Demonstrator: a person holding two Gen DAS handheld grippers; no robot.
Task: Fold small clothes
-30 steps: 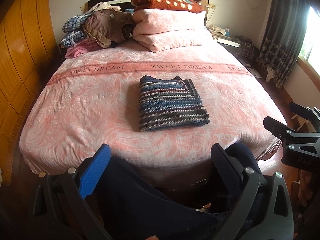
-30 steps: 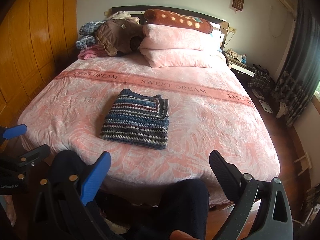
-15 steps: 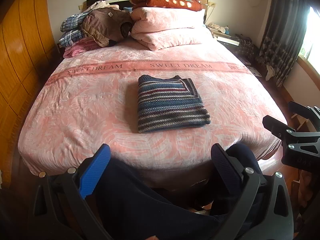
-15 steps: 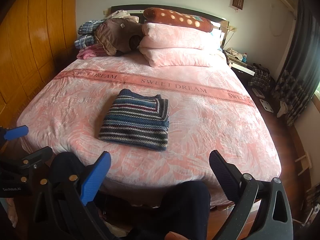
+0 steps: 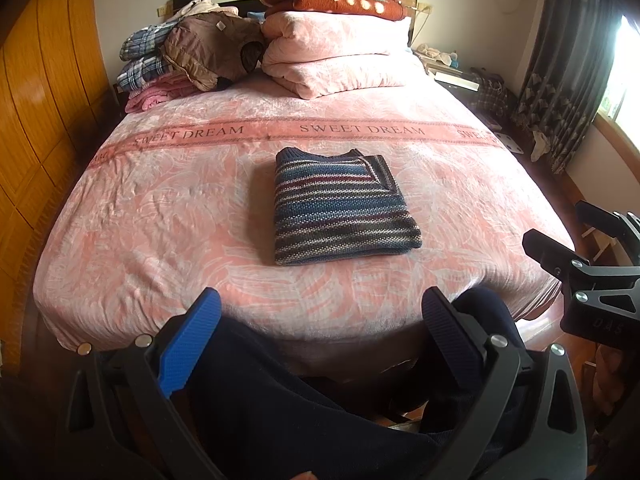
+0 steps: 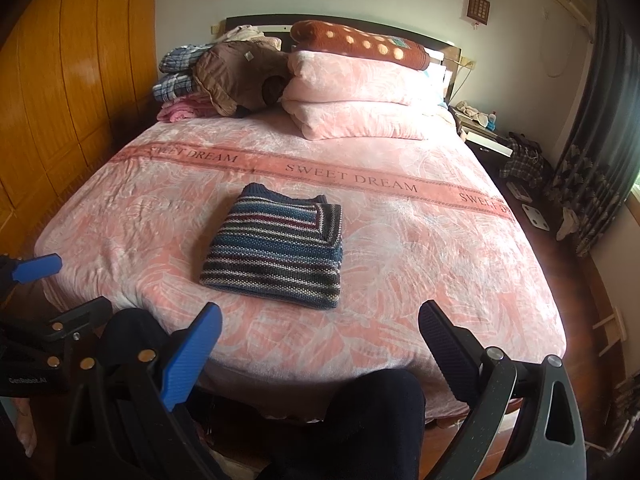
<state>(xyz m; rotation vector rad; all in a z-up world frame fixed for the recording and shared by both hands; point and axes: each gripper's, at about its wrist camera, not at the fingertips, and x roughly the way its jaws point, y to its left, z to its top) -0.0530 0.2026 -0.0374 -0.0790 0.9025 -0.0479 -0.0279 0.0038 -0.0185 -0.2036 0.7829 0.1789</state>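
Note:
A striped blue, maroon and grey knit sweater (image 5: pixel 340 208) (image 6: pixel 280 248) lies folded into a neat rectangle in the middle of the pink bed (image 5: pixel 160 216) (image 6: pixel 440 264). My left gripper (image 5: pixel 320 320) is held open off the foot of the bed, above a person's dark trouser legs, with nothing between its fingers. My right gripper (image 6: pixel 320 332) is also open and empty, back from the bed's foot edge. Each gripper shows at the side of the other's view: the right gripper (image 5: pixel 576 236) and the left gripper (image 6: pixel 44 284).
Pink pillows (image 5: pixel 332 60) and a brown dotted blanket (image 5: pixel 332 0) are stacked at the headboard, next to a heap of clothes (image 5: pixel 188 56). A wooden wardrobe (image 6: pixel 60 80) runs along the left. A nightstand (image 6: pixel 484 136), floor clutter and dark curtains (image 5: pixel 568 72) are on the right.
Both views have shifted slightly. The sweater has not moved and both grippers stay open.

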